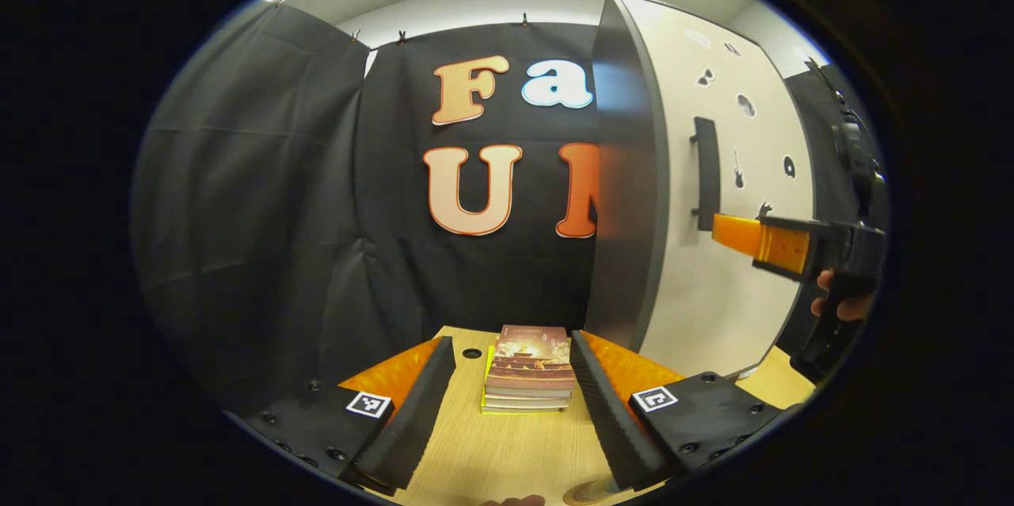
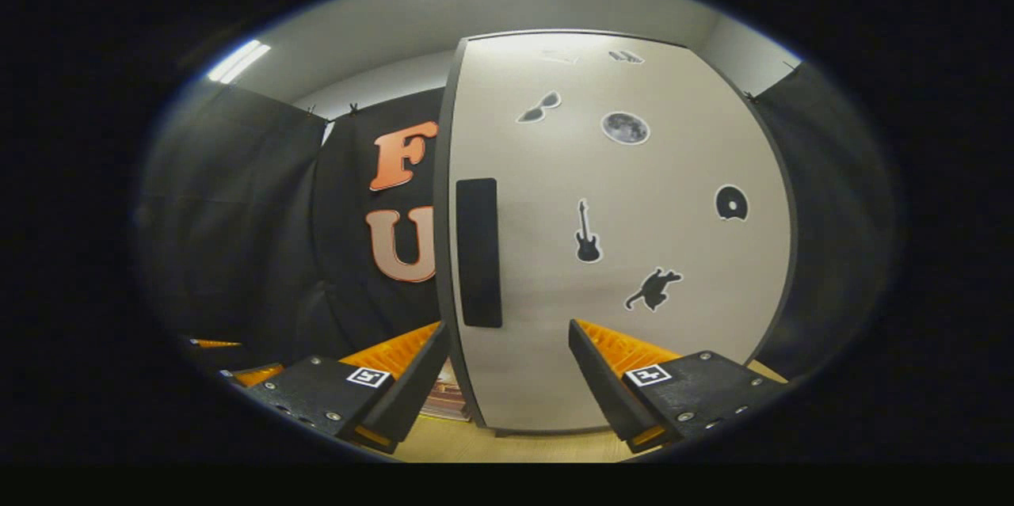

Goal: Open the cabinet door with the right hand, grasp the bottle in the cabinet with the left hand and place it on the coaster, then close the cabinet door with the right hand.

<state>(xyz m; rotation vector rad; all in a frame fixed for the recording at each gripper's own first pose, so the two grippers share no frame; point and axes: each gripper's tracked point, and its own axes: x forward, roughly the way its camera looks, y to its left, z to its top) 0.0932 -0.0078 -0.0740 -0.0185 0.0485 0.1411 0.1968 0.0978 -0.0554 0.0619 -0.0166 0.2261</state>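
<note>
Left gripper [image 1: 507, 399]: fingers spread apart, nothing between them, low over the wooden tabletop [image 1: 507, 450]. Straight ahead sits a stack of books [image 1: 529, 370], lying flat just past the fingertips. Beyond and right of it stands the cabinet [image 1: 626, 197], dark side panel facing this camera.

Right gripper [image 2: 507, 379]: fingers also apart and gripping nothing, pointed square at the cabinet door [image 2: 626, 253]. Door looks closed. Its dark vertical handle [image 2: 478, 253] sits above the gap between the fingers, near the door's left edge; fingertips appear short of it, though the fisheye makes the gap hard to judge. Stickers dot the door face.

In the left gripper view, the right gripper [image 1: 764, 245] comes in from the right, held by a hand [image 1: 840, 296], tip beside the handle [image 1: 706, 173].
</note>
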